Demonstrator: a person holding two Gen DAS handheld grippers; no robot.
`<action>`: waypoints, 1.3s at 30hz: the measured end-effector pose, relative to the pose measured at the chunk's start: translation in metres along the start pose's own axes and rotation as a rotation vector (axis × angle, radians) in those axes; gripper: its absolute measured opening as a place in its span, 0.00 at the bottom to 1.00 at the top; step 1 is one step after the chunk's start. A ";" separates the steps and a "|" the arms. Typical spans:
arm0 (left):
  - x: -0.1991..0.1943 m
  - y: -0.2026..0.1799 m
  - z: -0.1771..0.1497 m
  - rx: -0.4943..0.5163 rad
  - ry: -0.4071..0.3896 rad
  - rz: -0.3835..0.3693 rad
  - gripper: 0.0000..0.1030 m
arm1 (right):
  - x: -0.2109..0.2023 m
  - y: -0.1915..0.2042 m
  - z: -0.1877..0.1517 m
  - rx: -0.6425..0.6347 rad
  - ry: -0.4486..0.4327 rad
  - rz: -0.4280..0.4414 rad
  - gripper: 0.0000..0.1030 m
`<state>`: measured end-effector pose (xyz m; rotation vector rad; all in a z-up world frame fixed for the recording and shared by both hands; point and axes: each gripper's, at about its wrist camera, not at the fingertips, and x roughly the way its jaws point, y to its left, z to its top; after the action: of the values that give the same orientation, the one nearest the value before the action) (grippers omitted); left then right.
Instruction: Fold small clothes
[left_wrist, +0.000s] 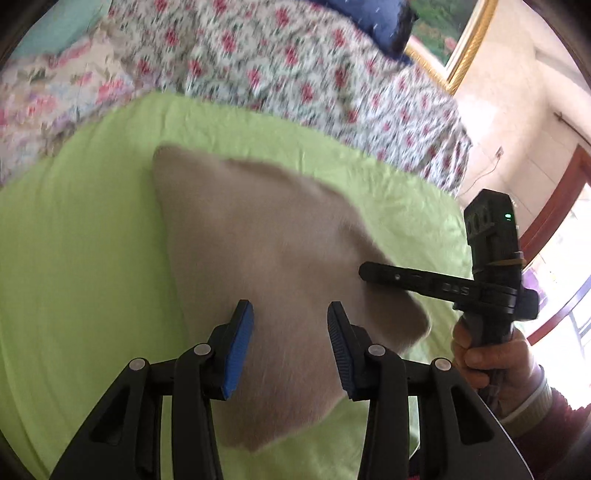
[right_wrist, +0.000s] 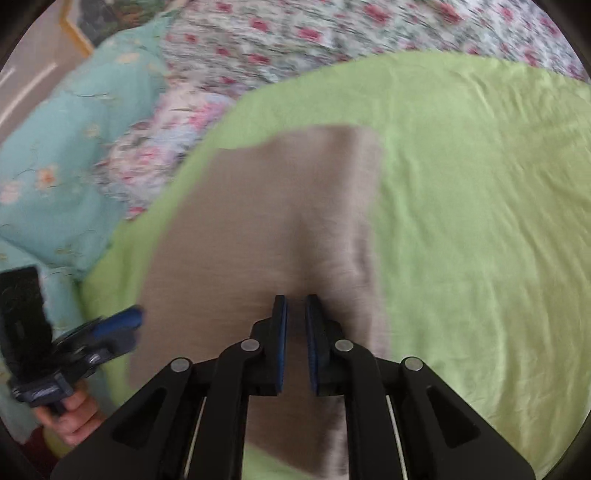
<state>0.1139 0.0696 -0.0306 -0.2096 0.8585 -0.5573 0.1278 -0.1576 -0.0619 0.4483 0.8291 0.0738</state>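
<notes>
Here, right gripper (right_wrist: 295, 306) pinches cloth (right_wrist: 258, 229) (left (left_wrist: 290, 314) spread).

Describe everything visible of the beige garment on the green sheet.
The beige garment is plain, soft-looking cloth with no print, blurred by motion. It lies on the green sheet, one edge raised. The right tongs, nearly shut, pinch a fold of it; the left tongs hover open above it.
</notes>
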 end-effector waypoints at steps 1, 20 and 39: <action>0.005 0.003 -0.007 -0.011 0.021 -0.010 0.40 | 0.004 -0.010 0.000 0.033 -0.004 0.006 0.02; -0.001 -0.007 -0.045 0.040 0.066 0.019 0.30 | -0.036 0.006 -0.048 -0.085 -0.025 -0.093 0.03; 0.012 -0.014 -0.064 0.066 0.113 0.150 0.30 | -0.033 0.003 -0.071 -0.081 -0.016 -0.165 0.03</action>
<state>0.0659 0.0541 -0.0742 -0.0530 0.9549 -0.4593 0.0543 -0.1379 -0.0795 0.3024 0.8409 -0.0482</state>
